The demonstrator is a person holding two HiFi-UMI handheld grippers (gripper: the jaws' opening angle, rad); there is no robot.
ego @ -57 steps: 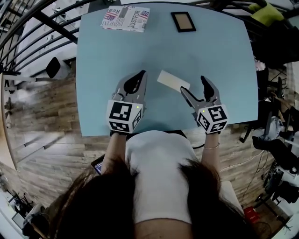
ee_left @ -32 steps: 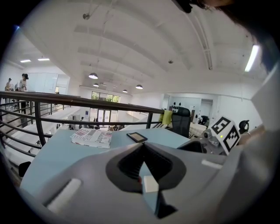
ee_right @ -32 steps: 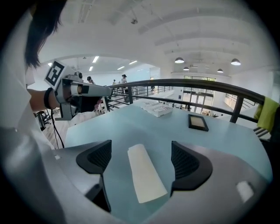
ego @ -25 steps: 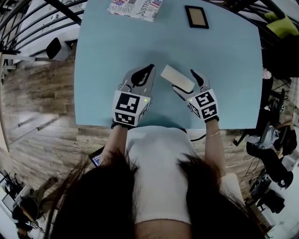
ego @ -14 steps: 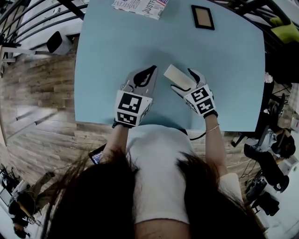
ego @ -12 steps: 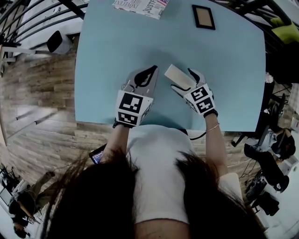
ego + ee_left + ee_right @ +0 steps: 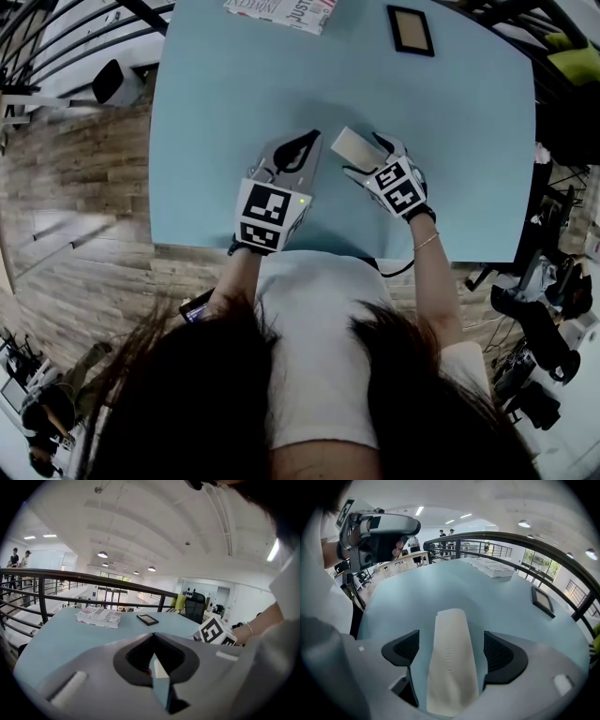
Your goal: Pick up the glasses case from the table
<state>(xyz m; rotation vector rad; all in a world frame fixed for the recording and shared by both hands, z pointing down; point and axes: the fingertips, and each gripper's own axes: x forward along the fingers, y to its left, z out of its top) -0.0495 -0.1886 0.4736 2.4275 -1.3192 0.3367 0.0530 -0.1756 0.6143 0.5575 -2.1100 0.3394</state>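
Note:
The glasses case [image 7: 350, 144] is a pale beige oblong lying flat on the light blue table [image 7: 216, 112]. My right gripper [image 7: 368, 157] is open and straddles the case's near end. In the right gripper view the case [image 7: 450, 663] runs lengthwise between the two dark pads [image 7: 404, 649], and table shows on both sides of it. My left gripper [image 7: 298, 152] sits just left of the case, apart from it, with its jaws together and nothing in them. In the left gripper view its tips [image 7: 153, 637] meet, and the case is hidden.
A printed magazine [image 7: 281, 11] and a small dark picture frame [image 7: 411, 30] lie at the table's far edge. A black railing [image 7: 70, 576] runs behind the table. The table's near edge is just behind both grippers, against the person's body.
My right gripper has moved forward and to the left, so the case now lies between its jaws. The left gripper has hardly shifted and stays shut.

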